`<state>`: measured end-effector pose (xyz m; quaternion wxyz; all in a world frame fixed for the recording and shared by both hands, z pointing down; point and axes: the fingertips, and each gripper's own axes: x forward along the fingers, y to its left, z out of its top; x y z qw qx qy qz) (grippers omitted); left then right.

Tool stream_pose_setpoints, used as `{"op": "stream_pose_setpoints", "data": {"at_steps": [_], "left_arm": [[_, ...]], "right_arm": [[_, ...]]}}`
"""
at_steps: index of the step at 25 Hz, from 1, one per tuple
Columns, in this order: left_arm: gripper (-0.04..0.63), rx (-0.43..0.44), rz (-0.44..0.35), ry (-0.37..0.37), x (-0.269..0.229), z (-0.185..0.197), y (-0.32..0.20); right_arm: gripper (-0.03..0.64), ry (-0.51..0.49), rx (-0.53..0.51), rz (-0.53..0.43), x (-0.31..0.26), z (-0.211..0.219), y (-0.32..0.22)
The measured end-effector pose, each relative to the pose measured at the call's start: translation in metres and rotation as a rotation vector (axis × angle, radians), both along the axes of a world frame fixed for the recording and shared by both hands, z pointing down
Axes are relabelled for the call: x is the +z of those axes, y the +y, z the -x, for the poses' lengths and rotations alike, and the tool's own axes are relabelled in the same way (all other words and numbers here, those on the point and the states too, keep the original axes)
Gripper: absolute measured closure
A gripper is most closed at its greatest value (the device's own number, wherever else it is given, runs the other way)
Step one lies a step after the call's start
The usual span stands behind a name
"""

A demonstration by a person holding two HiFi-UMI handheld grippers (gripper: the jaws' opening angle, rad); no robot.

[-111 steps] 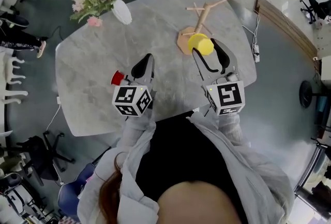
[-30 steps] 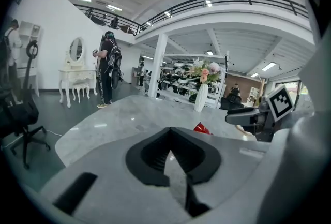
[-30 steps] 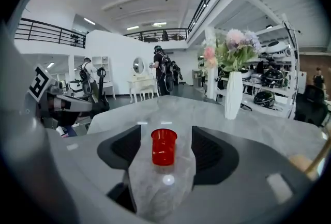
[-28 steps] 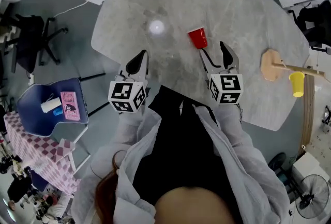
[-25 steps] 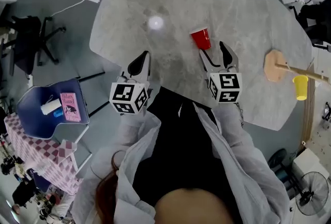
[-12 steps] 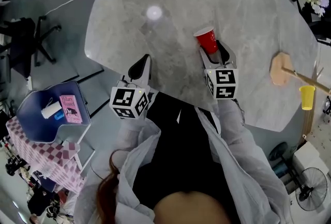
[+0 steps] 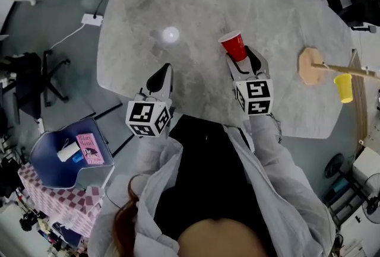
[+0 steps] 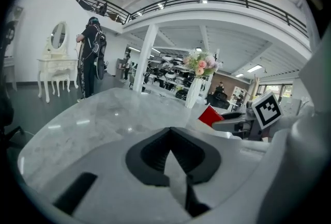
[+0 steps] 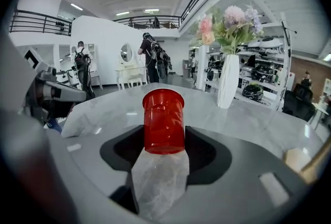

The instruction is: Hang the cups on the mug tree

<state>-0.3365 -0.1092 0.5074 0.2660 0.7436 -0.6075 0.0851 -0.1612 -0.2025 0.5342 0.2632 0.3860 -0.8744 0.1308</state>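
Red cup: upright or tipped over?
Upright: the red cup has its rim at the top and its base at the bottom.

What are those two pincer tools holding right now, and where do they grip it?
The right gripper, its jaws having just been closing, clamps the red cup by its lower sides. The left gripper holds nothing.

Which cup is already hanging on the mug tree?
The yellow cup, hung on the mug tree's arm. The red cup is in the right claw, whose jaws have just been closing on it.
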Motion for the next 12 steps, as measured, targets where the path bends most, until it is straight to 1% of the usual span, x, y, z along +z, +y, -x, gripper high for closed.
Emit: {"op": "stream_pose_setpoints", "data": {"at_steps": [4,8,12], "left_arm": [[0.592,0.093,-0.049,-0.012,-0.024,-0.017,-0.015],[0.592,0.164,-0.087,-0.016,-0.043,-0.041,-0.021],[0.592,0.246,-0.122,-0.006,-0.053,-0.073,-0.03]], "right_arm": [[0.357,-0.025,0.081,-0.069,-0.034,-0.023,0.0],[0.359,-0.037,0.13,-0.138,-0.068,-0.049,0.007],[0.359,-0.044,0.204,-0.182,-0.094,-0.087,0.021]]}}
